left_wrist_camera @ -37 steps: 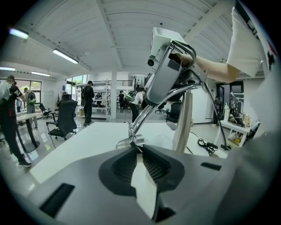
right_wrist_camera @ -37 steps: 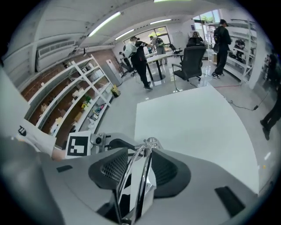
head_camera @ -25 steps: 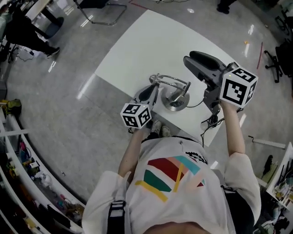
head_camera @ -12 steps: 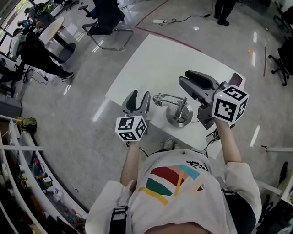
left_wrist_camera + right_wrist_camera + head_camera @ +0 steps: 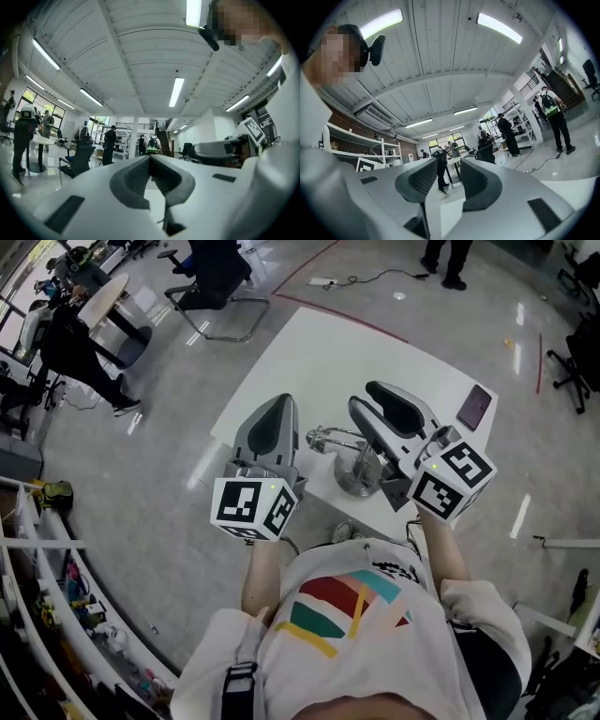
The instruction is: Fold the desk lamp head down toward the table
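Note:
A silver desk lamp (image 5: 349, 439) stands on the near part of the white table (image 5: 319, 352), its thin arm lying low and leftward over its round base (image 5: 354, 486). My left gripper (image 5: 279, 405) is lifted well above the table's left edge, left of the lamp and apart from it. Its jaws are shut with nothing between them, and in the left gripper view the left gripper (image 5: 150, 157) points level into the room. My right gripper (image 5: 367, 396) hovers over the lamp's right side, also shut and empty. The right gripper (image 5: 450, 163) looks level across the hall.
A dark phone (image 5: 474, 407) lies at the table's right corner. A cable runs off the near edge by the lamp base. An office chair (image 5: 211, 282) stands beyond the table's left, and people stand farther off. Shelves (image 5: 56, 615) line the lower left.
My left gripper left the lamp's head, opened its jaws beside it, then rose high and shut empty. The right gripper drifted slightly left and nearer. The lamp arm stays folded low.

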The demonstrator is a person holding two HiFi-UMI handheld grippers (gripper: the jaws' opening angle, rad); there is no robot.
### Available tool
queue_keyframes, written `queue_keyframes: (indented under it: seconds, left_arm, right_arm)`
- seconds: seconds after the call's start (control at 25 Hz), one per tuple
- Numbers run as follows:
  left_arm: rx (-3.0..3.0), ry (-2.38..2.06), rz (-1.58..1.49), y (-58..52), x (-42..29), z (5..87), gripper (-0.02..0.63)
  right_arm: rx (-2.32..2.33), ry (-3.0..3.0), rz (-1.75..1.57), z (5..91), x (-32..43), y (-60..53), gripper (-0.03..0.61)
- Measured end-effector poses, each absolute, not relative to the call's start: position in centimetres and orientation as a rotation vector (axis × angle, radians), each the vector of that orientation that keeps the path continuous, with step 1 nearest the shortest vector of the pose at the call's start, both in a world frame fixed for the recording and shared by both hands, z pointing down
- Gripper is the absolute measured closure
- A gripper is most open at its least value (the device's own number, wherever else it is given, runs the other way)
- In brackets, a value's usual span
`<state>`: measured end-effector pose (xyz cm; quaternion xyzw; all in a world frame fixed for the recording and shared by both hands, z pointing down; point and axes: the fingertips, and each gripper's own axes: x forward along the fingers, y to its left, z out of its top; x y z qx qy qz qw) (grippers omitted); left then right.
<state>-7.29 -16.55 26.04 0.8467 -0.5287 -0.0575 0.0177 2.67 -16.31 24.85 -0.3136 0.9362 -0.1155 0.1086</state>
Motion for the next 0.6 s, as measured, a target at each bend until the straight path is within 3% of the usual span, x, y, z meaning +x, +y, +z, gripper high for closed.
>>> queue_keyframes:
  seconds: [0.6]
  left_arm:
    - [2.648,-1.563,-0.192,-16.1,-6.4,25.5,0.569]
  right_arm:
    - [-1.069,2.789,-0.346,26.9,3.5,-15.9,0.422]
